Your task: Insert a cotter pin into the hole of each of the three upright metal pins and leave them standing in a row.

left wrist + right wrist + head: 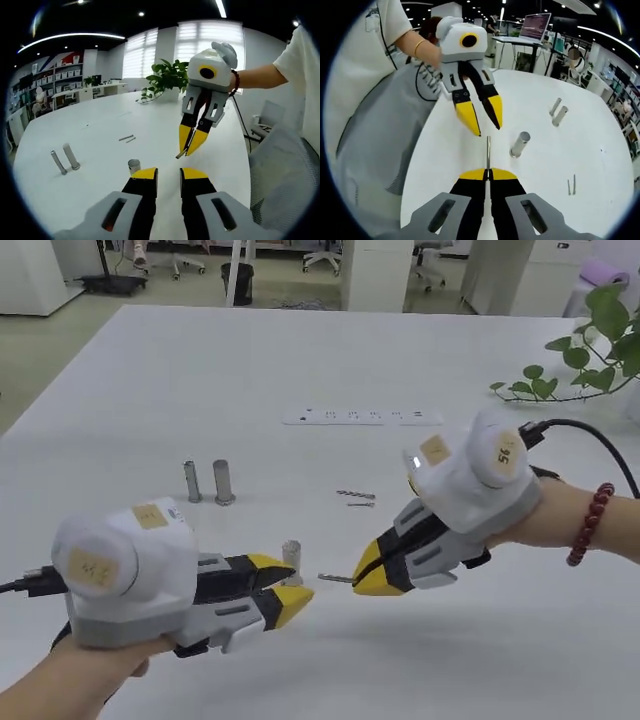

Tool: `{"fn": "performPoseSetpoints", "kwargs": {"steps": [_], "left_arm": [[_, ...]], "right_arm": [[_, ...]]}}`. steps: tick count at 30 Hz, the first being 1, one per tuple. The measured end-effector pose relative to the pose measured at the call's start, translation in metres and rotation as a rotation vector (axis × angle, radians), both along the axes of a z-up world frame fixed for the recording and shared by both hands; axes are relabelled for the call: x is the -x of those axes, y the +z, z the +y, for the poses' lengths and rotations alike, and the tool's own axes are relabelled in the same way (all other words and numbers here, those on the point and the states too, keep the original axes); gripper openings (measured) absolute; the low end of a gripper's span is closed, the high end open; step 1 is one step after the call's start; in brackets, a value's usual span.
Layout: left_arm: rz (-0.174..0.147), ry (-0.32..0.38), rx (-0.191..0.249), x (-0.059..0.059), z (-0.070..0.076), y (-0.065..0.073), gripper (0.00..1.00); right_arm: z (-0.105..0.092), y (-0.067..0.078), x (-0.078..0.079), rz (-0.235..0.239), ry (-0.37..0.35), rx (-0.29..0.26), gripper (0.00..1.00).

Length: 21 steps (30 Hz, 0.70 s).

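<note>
A short upright metal pin [291, 558] [134, 165] [520, 144] stands near the table's front. My left gripper [285, 585] [169, 173] is open just beside it, with the pin outside its jaws. My right gripper [365, 580] [488, 172] is shut on a cotter pin [335, 578] [181, 155] [488, 150], which points level towards the metal pin, a short gap away. Two more upright metal pins [192, 481] [223, 482] stand together further back on the left. Two loose cotter pins [355, 499] [571, 186] lie on the table behind the right gripper.
A white power strip [362, 417] lies mid-table beyond the work. A potted plant [590, 350] trails over the far right edge. The white table [200, 370] stretches wide around the parts, and its front edge is close to both hands.
</note>
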State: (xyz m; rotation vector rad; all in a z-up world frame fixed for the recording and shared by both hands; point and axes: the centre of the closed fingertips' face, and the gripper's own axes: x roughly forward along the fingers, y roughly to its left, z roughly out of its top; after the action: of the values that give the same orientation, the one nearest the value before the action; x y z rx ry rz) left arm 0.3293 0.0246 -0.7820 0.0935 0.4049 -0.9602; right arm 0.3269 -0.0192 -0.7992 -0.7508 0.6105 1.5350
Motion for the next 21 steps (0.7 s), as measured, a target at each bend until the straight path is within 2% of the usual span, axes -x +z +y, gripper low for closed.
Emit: {"fn": "performPoseSetpoints", "kwargs": {"steps": [4,5,10,13,21], "left_arm": [[0.002,0.056,-0.014,-0.008,0.008,-0.005,0.16],[-0.009,0.076,-0.018,-0.012,0.011,-0.006,0.17],[-0.001,0.137,-0.029,-0.022,0.019,-0.015,0.24],[0.003,0.156,-0.031,-0.025,0.021,-0.02,0.24],[0.003,0.194,-0.082,-0.035,0.02,-0.033,0.25]], "right_arm": [[0.0,-0.003,-0.005,-0.009,-0.001,0.013,0.03],[-0.001,-0.004,-0.007,-0.013,0.0,0.022,0.03],[-0.002,-0.007,-0.015,-0.033,-0.005,0.047,0.03],[-0.003,-0.009,-0.021,-0.051,-0.007,0.067,0.03],[-0.004,-0.016,-0.032,-0.059,-0.002,0.087,0.03]]}}
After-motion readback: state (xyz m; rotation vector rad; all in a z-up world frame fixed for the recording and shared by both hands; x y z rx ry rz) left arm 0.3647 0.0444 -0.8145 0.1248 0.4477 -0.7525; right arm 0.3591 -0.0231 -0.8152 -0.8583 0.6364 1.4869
